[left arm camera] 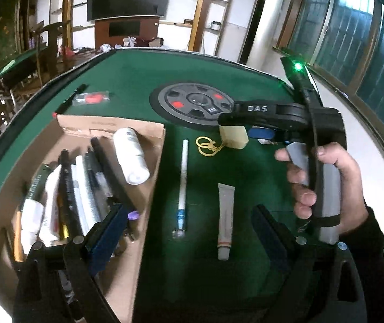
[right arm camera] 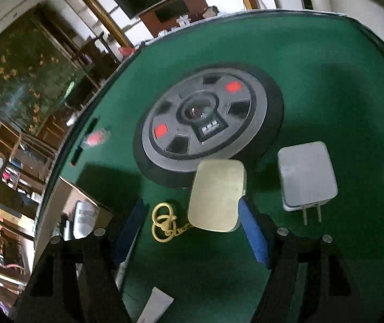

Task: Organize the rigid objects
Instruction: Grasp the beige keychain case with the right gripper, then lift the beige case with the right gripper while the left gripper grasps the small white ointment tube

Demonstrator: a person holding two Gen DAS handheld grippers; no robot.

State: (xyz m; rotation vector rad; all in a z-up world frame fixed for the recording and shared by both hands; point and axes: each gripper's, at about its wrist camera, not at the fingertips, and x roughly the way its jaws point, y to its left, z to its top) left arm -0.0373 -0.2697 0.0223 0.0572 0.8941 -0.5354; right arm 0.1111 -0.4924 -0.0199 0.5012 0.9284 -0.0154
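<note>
A cardboard box [left arm camera: 143,188] at the left holds a white bottle [left arm camera: 130,156], pens and tubes. On the green table lie a white pen [left arm camera: 183,180], a pale tube [left arm camera: 225,223] and a cream block with a gold keyring [left arm camera: 232,136]. My left gripper [left arm camera: 192,231] is open and empty, its left finger over the box and its right finger beyond the tube. My right gripper [right arm camera: 192,231] is open, its blue pads either side of the cream block [right arm camera: 217,195] and keyring [right arm camera: 162,224]. A white plug adapter [right arm camera: 306,175] lies to the right.
A round grey dial panel [left arm camera: 194,105] sits in the table's middle, just beyond the cream block. A small red packet [left arm camera: 92,98] and a black stick [left arm camera: 72,98] lie near the far left rim. The raised table edge [left arm camera: 351,123] curves round the right.
</note>
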